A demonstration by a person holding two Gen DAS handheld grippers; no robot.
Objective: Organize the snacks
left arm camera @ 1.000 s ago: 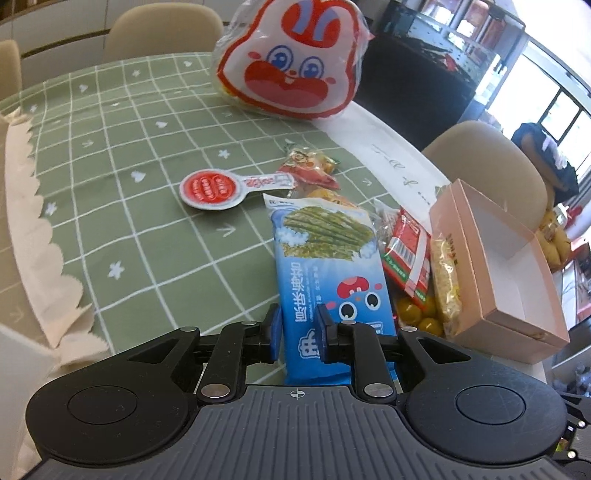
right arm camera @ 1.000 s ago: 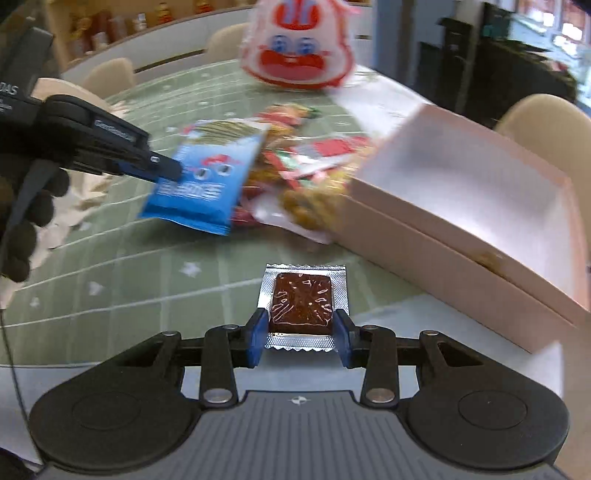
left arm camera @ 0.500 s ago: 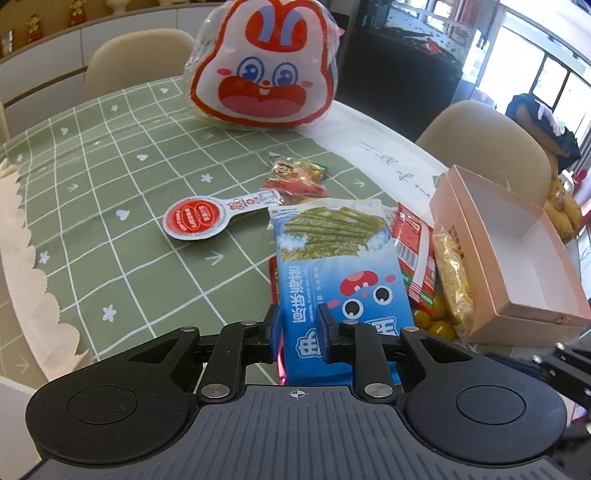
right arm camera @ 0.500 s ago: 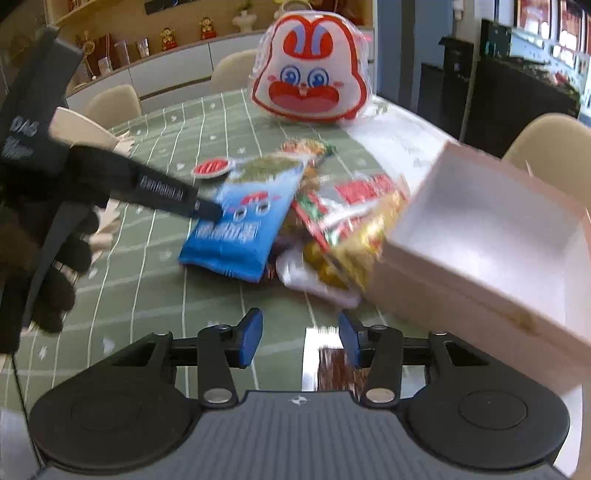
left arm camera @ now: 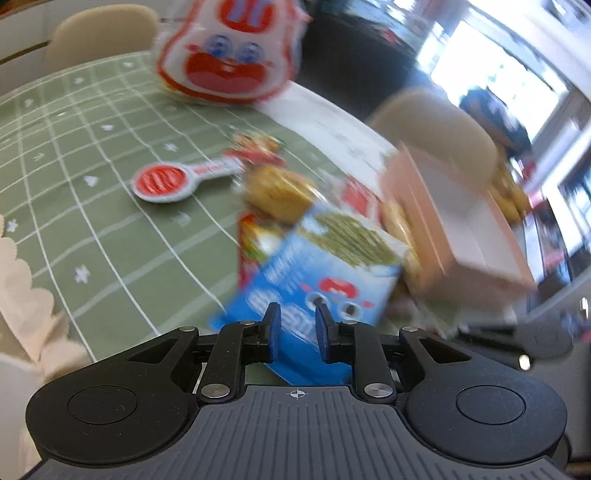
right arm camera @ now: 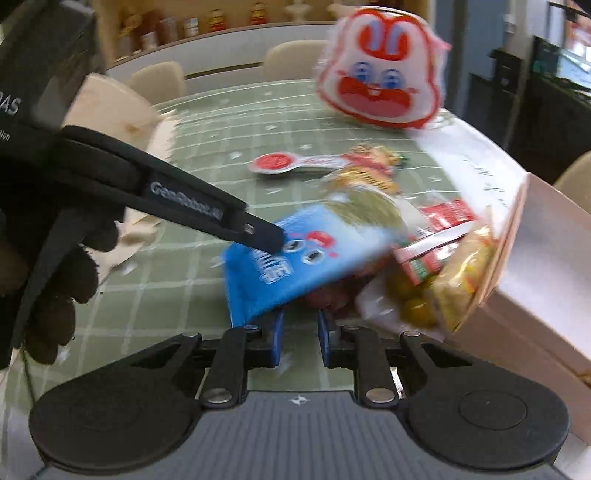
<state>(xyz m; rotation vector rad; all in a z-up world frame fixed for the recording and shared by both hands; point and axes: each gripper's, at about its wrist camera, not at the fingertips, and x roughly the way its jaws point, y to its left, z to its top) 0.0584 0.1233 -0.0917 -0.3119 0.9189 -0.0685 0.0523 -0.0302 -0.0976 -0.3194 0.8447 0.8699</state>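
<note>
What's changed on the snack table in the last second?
The right gripper left the foil-wrapped brown snack, swung toward the snack pile, and its jaws have just been closing on nothing. The left gripper still holds the blue seaweed packet, now tilted. The pink box stayed.

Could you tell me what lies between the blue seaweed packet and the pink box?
In the right wrist view, a red packet and a clear bag of yellow snacks lie between the blue seaweed packet and the pink box, crowded together.

Home dining room: green checked tablecloth (right arm camera: 229, 122), beige upholstered chairs (right arm camera: 291, 59), shelf ornaments (right arm camera: 214, 20).
</note>
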